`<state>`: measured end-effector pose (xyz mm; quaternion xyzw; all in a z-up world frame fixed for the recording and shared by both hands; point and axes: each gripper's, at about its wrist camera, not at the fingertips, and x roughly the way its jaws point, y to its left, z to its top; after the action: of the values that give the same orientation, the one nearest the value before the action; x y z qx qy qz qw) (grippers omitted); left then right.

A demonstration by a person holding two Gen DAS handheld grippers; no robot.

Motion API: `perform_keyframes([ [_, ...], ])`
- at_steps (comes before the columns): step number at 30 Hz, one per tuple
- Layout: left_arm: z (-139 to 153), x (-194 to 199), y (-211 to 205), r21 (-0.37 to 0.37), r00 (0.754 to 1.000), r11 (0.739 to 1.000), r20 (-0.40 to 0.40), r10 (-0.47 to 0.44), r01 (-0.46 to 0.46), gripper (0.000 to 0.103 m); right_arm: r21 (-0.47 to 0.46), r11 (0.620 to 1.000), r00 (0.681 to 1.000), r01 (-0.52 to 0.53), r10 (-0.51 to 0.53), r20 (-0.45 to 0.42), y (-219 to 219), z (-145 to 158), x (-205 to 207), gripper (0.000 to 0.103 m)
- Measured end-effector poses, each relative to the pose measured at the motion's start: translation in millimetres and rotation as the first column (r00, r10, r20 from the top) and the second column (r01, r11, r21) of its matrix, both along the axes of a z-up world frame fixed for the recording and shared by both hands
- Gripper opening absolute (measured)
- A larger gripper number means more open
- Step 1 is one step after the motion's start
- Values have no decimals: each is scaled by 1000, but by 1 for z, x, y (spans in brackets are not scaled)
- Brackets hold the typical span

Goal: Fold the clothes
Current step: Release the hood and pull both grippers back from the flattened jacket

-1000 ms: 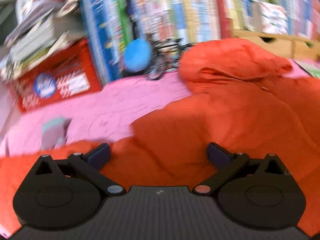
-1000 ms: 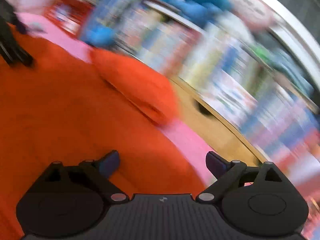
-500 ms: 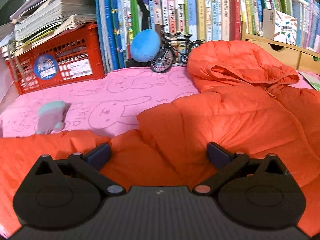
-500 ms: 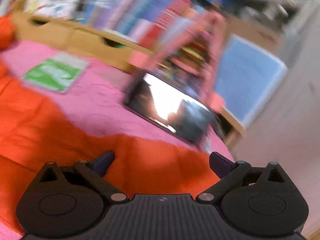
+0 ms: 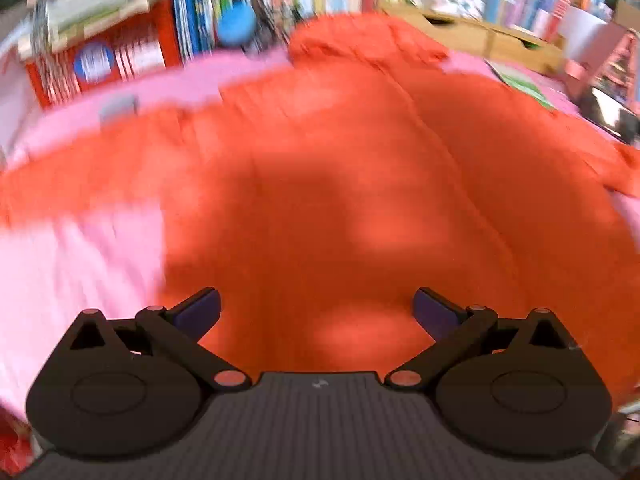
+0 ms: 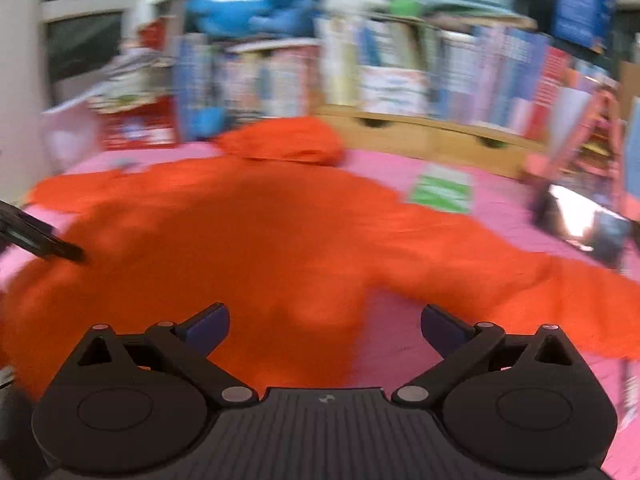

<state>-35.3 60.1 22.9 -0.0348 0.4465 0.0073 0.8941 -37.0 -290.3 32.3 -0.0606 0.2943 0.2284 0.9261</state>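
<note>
The orange jacket (image 6: 256,240) lay spread on the pink sheet (image 6: 500,208), hood toward the bookshelf (image 6: 400,68). A green booklet (image 6: 440,194) and red crate (image 5: 100,60) sat nearby. Left gripper (image 5: 316,308) gaped empty; right gripper (image 6: 325,324) was opening, empty.

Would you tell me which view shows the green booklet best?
The right wrist view: the green booklet lies in full on the pink cover, right of the orange jacket. The left wrist view shows only a blurred green sliver past the jacket's edge.
</note>
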Motion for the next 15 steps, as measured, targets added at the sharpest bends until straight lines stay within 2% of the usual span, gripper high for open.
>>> perform_keyframes([
  [2, -5, -23, -9, -37, 1000, 999, 0, -9, 9, 103, 31, 999, 1000, -20, 20, -12, 13, -1, -23, 103],
  [5, -6, -52, -21, -6, 1000, 1000, 10, -21, 21, 103, 70, 997, 999, -30, 33, -37, 31, -5, -57, 103],
  [8, -5, -80, -27, 4, 999, 999, 9, -34, 34, 103, 64, 998, 997, 24, -19, -78, 37, -12, -79, 103],
  [13, -4, -114, -33, -92, 1000, 995, 1, -23, 23, 103, 80, 984, 984, 159, -150, -100, 40, -16, -124, 103],
  [15, -3, -120, -40, -73, 1000, 997, 0, -20, 20, 103, 83, 984, 985, 157, -150, -88, 42, -13, -141, 103],
])
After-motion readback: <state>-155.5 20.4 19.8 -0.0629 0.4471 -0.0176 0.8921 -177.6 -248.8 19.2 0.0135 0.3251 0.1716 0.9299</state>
